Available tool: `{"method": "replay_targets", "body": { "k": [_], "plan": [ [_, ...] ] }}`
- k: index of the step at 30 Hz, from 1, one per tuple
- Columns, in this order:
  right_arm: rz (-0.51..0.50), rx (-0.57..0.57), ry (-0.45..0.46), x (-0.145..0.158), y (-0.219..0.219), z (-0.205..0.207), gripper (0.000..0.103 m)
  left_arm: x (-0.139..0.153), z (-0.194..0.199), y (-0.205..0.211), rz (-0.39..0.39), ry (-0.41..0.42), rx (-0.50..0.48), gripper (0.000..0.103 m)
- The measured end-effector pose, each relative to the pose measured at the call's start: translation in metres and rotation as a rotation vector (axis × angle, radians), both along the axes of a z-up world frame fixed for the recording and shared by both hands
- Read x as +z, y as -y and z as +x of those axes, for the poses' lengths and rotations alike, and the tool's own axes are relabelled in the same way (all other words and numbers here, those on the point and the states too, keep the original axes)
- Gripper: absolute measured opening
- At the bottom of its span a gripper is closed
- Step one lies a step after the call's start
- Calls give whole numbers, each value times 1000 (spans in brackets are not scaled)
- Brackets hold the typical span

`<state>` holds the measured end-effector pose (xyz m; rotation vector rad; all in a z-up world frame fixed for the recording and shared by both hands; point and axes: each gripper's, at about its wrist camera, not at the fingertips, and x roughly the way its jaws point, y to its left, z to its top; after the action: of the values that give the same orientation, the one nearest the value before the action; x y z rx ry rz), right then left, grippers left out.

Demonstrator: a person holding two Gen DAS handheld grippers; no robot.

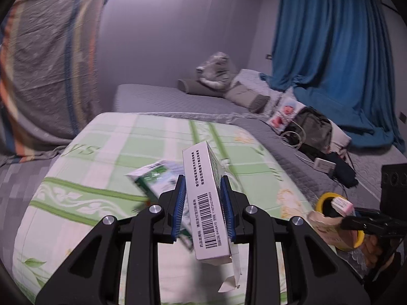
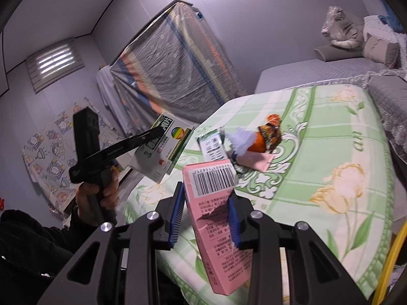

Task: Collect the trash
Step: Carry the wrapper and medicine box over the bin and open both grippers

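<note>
My left gripper (image 1: pixel 202 185) is shut on a white carton with a barcode (image 1: pixel 203 203), held above the green patterned quilt (image 1: pixel 106 157). In the right wrist view the same white carton (image 2: pixel 162 150) shows in the left gripper (image 2: pixel 157 132) at the left. My right gripper (image 2: pixel 206 198) is shut on a pink carton (image 2: pixel 216 218), torn at one side, above the quilt (image 2: pixel 330 152). It also shows at the right in the left wrist view (image 1: pixel 342 204). On the quilt lie a green-white packet (image 2: pixel 212 145), an orange wrapper (image 2: pixel 267 137), white tissue (image 2: pixel 240 139) and a pink paper (image 2: pixel 254 161).
A yellow-rimmed bag opening (image 1: pixel 328 200) sits by the bed's right edge. A grey bed (image 1: pixel 178 99) with pillows, a bag (image 1: pixel 313 127) and cables lies beyond. A plastic-covered mattress (image 2: pixel 173 68) leans on the wall. Blue curtains (image 1: pixel 330 50) hang at right.
</note>
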<state>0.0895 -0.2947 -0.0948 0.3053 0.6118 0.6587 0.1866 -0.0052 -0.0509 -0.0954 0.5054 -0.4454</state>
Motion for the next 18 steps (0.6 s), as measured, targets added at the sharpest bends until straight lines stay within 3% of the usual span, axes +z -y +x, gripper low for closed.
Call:
{"method": "replay_targets", "body": {
  "k": [18],
  "plan": [
    [-4,-503,79,26,149,-60,29,25,-17,186,67,67,-412,26]
  ]
}}
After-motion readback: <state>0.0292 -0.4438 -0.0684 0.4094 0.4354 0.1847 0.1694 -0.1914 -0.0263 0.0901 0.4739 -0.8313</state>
